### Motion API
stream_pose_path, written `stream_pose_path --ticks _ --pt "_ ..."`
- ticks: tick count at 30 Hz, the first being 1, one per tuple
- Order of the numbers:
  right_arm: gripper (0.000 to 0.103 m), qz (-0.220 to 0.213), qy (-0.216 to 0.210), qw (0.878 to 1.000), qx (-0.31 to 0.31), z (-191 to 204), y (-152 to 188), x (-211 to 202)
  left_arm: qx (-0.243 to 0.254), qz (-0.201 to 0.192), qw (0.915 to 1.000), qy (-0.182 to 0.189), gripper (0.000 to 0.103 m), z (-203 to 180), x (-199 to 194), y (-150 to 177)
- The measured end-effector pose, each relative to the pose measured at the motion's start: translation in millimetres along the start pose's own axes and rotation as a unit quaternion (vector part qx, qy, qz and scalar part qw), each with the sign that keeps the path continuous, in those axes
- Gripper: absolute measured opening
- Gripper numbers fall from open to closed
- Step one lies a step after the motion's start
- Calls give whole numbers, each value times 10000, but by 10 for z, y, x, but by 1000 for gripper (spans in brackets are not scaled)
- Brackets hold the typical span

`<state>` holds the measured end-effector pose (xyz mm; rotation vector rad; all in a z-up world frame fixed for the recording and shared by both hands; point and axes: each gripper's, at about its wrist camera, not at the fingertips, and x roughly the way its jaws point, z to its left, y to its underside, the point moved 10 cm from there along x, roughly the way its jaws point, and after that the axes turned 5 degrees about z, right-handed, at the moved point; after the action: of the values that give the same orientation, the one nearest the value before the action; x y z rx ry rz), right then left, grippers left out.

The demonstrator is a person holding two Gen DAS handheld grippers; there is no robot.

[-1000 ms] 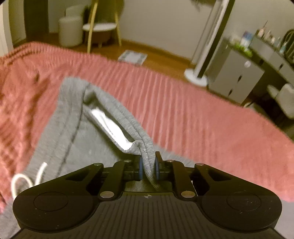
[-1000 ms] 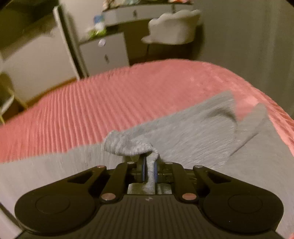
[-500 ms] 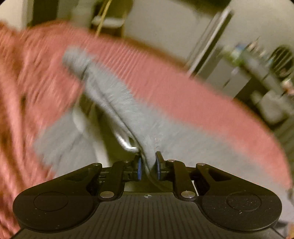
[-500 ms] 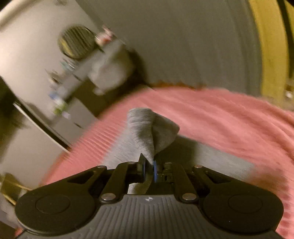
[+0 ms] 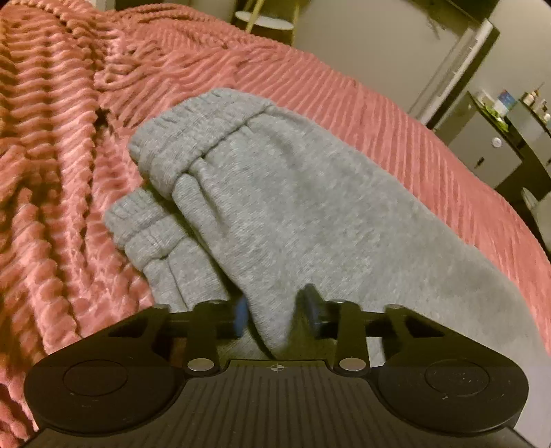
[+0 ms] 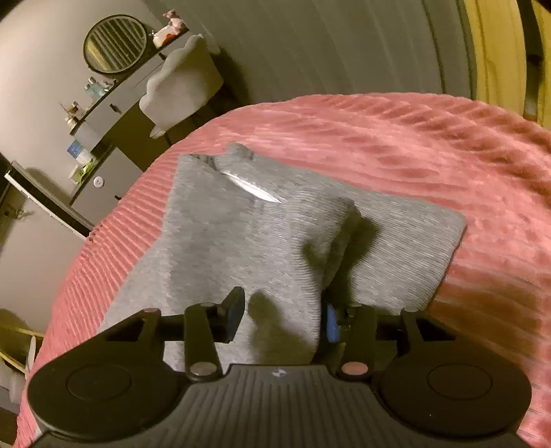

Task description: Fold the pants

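Observation:
The grey sweatpants [image 5: 292, 213] lie doubled over on the pink blanket, with both ribbed leg cuffs [image 5: 193, 138] at the far left in the left wrist view. My left gripper [image 5: 275, 313] has its jaws opening, and a loose peak of the cloth stands between the pads without being pressed. In the right wrist view the pants [image 6: 224, 234] spread ahead, and a white sliver [image 6: 251, 186] shows in a slit near their far end. My right gripper [image 6: 282, 317] is also opening, with a raised ridge of fabric lying slack between its blue pads [image 6: 330, 324].
The ribbed pink blanket [image 5: 62, 172] covers the bed and bunches into folds at the left. Beyond the bed's edge stand a grey dresser [image 5: 482, 155], a pale chair [image 6: 182, 86], a round mirror [image 6: 115, 43] and a small table [image 5: 265, 24].
Both grippers swung across the bed and came down, carrying the pinched cloth over the rest of the pants. Their jaws, shut on fabric before, now stand apart and the cloth lies loose.

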<state>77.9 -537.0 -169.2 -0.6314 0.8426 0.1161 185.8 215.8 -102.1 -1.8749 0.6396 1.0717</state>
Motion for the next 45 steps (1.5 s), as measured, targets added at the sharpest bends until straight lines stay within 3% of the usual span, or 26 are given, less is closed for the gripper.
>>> stream_pose_path --ticks 2,3,8,10,11,12,13,14,17,21,23,25,27,29,32,34,37,42,45 --pt "21 54 12 10000 -62 41 21 0 58 -57 9999 -63 19 -2 -10 18" --pt "16 53 38 9999 -101 36 31 -8 108 -68 9999 -66 17 -18 -24 2" --pt "16 100 -92 9998 163 -46 36 22 242 -349 9987 281 15 -66 -186 -70" --pt "16 126 -35 9996 237 -54 25 64 265 -185 9990 298 29 -85 -73 -65" --pt "16 154 15 9995 274 -49 16 80 248 -61 9994 234 29 -85 6 -49" --pt "15 168 85 9994 274 -31 -3 87 221 35 9997 87 20 -75 66 -36" --pt "9 204 164 9993 276 -6 -30 90 233 63 9997 -11 10 -83 85 -52" --pt "6 246 164 9991 291 36 -74 84 254 38 9996 76 10 -129 53 -103" --pt "6 142 -334 9987 360 339 -380 -71 165 -306 9979 547 10 -335 -247 -449" --pt "5 -484 -1251 9907 247 972 -938 -620 272 -1006 9900 949 10 -640 -804 -877" --pt "5 -839 -1613 9831 230 1126 -1105 -929 385 -1253 9857 1063 11 -702 -1014 -946" --pt "5 -1155 -1777 9771 196 1095 -1150 -1176 457 -1255 9846 1132 11 -679 -1065 -869" --pt "5 -1241 -1493 9810 49 898 -1039 -1208 529 -1025 9883 995 11 -538 -933 -685" --pt "6 -1039 -1094 9885 18 585 -805 -1039 510 -647 9928 868 11 -328 -684 -412" --pt "6 -300 -281 9983 402 -95 -364 -467 300 226 9979 531 11 25 -190 48" --pt "6 307 214 9962 791 -496 -66 -58 34 544 9977 401 11 214 48 260" --pt "6 122 19 9944 1046 -511 -48 -59 -297 552 9964 563 12 313 82 254" --pt "6 -99 -138 9957 911 -392 -221 -345 131 254 9975 641 12 184 -148 151" --pt "6 -253 395 9977 487 -525 -208 -370 90 320 9976 602 12 239 -78 119"
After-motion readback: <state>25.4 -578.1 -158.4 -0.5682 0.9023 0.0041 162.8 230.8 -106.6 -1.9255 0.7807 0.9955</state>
